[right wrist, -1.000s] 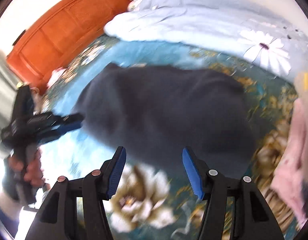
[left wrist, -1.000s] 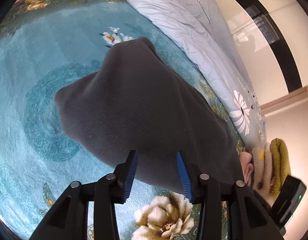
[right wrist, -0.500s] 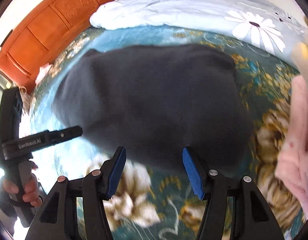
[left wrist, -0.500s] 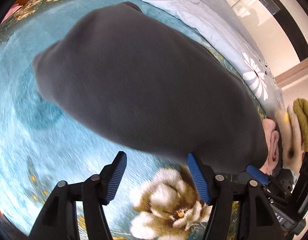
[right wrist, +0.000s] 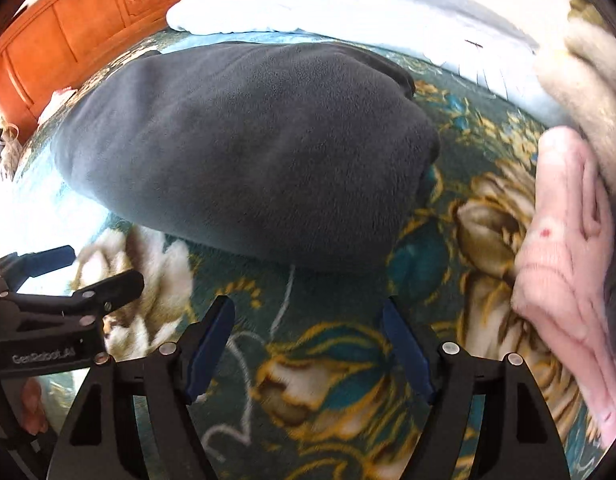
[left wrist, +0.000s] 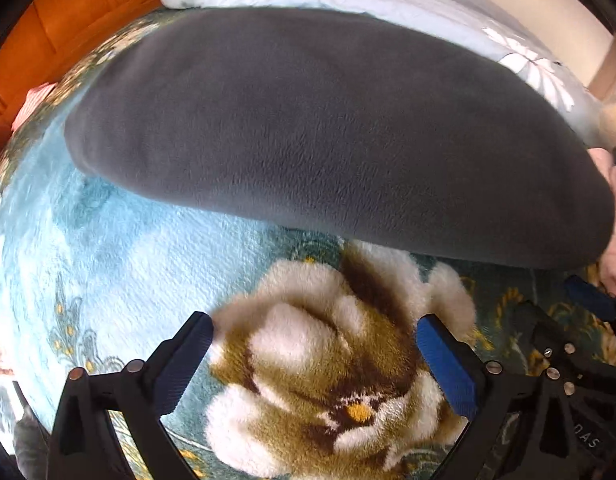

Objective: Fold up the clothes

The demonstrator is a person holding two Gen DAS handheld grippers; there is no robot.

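grey fleece garment [left wrist: 328, 128], floral blanket [left wrist: 120, 248]

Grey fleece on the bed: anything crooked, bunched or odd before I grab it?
Nothing stands out. The grey fleece lies folded and fairly flat on the floral blanket, clear of the pink garment. Both the left tool and the right tool are open and empty.

Pink clothes [right wrist: 564, 264] cut by right edge, blanket [left wrist: 120, 264] hidden under grey garment [left wrist: 328, 128]
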